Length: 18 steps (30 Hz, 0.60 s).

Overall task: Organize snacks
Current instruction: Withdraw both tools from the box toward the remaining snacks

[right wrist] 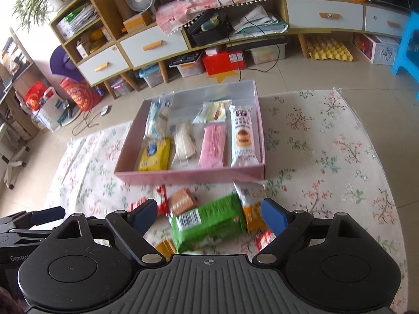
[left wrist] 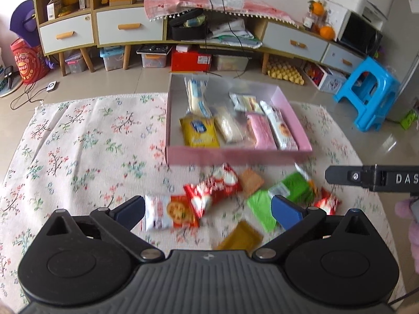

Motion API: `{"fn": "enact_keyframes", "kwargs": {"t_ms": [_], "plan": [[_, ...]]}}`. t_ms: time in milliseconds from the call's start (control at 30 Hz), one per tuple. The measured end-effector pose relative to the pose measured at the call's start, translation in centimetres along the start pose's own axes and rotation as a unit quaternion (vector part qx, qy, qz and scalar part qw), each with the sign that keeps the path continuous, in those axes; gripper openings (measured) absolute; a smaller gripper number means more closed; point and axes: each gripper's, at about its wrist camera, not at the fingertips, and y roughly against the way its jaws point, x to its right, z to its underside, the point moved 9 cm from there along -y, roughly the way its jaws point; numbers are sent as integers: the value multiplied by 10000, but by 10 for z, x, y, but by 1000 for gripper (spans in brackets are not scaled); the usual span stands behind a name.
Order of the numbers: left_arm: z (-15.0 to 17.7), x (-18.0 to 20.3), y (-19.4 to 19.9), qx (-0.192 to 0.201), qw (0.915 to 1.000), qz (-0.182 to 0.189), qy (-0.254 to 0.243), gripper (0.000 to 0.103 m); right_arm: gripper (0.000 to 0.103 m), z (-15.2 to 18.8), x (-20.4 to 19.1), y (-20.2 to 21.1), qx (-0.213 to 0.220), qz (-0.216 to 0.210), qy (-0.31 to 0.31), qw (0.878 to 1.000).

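"DAS" on right tool's black arm [left wrist: 371, 178], "GenRo" (cut off) on left tool's body [right wrist: 15, 257]

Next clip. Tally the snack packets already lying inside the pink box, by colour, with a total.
yellow packet: 1
pink packet: 1
blue-and-white packet: 1
clear packet with cream contents: 1
white packet with a biscuit picture: 1
pale yellow-green packet: 1
Total in the pink box: 6
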Motion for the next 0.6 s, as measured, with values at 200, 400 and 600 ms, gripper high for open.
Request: {"fn": "enact_keyframes", "kwargs": {"t_ms": [200, 400, 600], "plan": [[24, 3, 5, -54, 9997, -42, -225, 103, 92, 21, 0, 3, -28, -8, 175, 9998], [45, 2, -2, -130, 9998, 26, -159, 103, 92, 40, 9, -4, -112, -28, 148, 9998], [66, 0, -14, -321, 9991, 59, -263, 103, 92, 50, 23, -10, -76, 141, 109, 9998]]}}
